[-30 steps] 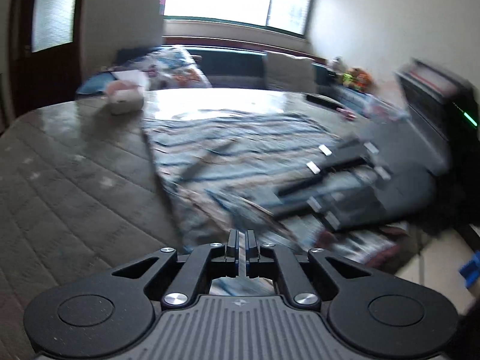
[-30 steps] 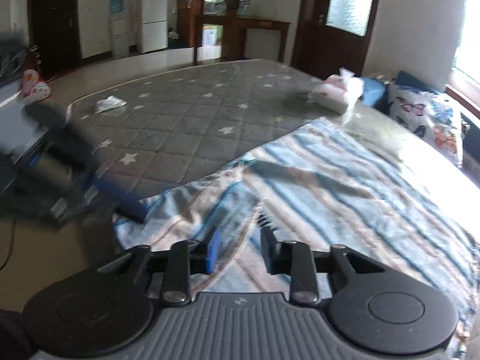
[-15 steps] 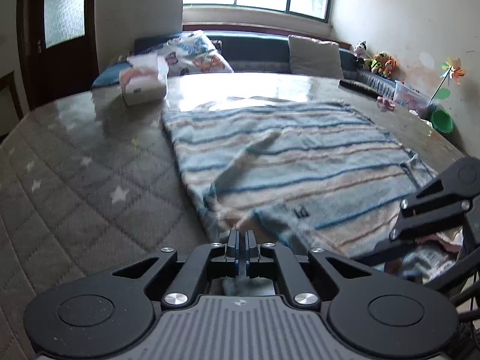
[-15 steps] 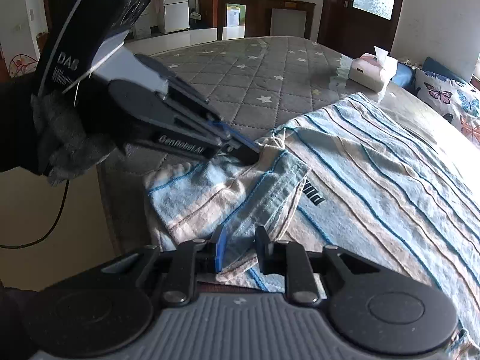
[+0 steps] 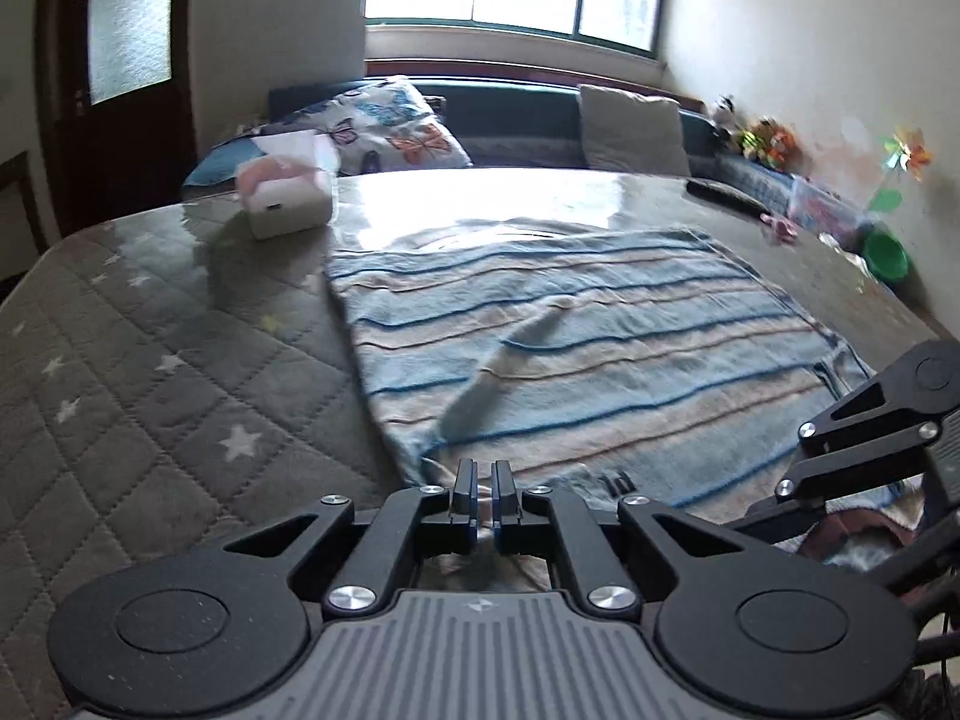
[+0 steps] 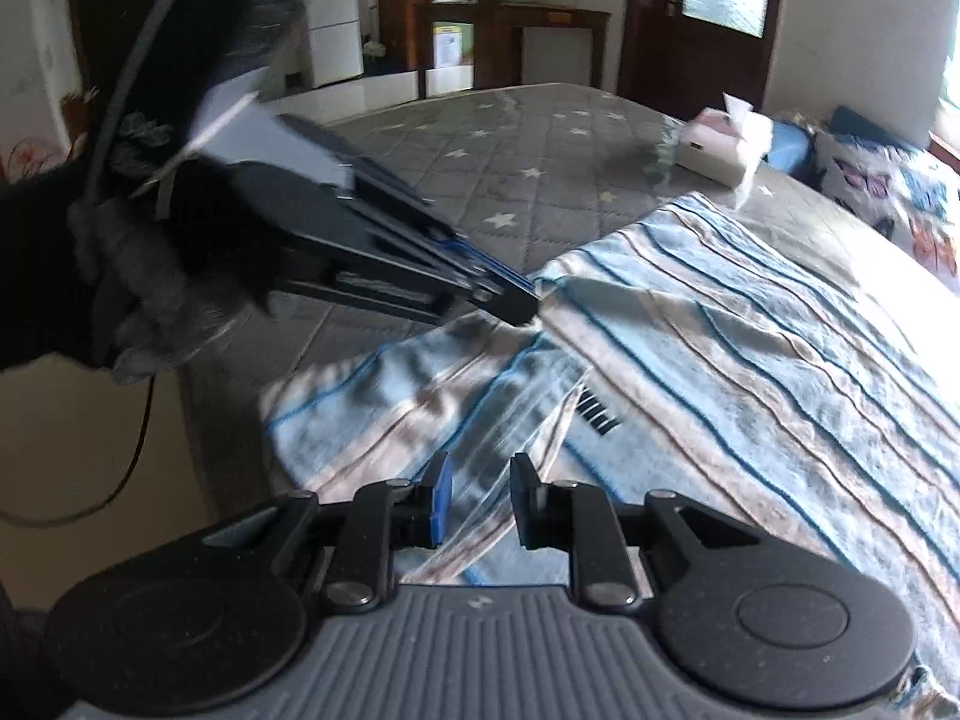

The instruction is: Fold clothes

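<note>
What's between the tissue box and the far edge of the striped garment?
Nothing: only bare grey quilted mattress separates the tissue box from the striped garment. The left wrist view shows it best; the right wrist view agrees.

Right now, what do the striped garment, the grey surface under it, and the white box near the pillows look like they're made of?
Striped garment: soft knit or fleecy cloth, matte; it creases and drapes.
Grey surface: quilted fabric with diamond stitching and white stars; its far part shines as if under clear plastic.
White box: probably a soft-pack or cardboard tissue box, with tissue poking from its top.
</note>
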Motion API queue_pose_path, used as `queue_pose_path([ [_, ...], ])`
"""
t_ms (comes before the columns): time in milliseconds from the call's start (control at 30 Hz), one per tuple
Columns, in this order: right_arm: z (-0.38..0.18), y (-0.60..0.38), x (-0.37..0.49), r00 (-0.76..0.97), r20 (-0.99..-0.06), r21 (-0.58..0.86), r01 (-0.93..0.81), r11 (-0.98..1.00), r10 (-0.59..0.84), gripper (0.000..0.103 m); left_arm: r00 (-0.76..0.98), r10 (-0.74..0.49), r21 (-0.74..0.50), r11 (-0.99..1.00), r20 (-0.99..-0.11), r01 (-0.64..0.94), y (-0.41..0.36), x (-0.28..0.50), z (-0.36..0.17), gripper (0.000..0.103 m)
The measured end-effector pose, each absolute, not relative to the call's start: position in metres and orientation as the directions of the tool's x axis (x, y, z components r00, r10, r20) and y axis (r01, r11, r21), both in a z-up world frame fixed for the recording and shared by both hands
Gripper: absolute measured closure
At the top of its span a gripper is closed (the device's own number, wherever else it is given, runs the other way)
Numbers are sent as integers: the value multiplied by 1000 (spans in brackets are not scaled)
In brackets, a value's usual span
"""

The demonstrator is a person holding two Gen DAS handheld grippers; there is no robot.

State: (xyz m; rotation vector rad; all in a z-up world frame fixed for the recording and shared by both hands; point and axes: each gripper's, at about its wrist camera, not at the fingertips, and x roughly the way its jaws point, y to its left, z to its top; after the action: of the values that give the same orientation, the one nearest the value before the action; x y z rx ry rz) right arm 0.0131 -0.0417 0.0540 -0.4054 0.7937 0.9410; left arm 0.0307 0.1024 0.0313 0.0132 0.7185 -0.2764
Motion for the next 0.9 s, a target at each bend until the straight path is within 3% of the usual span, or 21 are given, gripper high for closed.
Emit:
queue_pose_path([
  [900, 45, -40, 60, 311, -726, 223, -737, 638, 613, 85, 696, -259, -102, 960, -670, 259, 109, 40, 21, 97],
])
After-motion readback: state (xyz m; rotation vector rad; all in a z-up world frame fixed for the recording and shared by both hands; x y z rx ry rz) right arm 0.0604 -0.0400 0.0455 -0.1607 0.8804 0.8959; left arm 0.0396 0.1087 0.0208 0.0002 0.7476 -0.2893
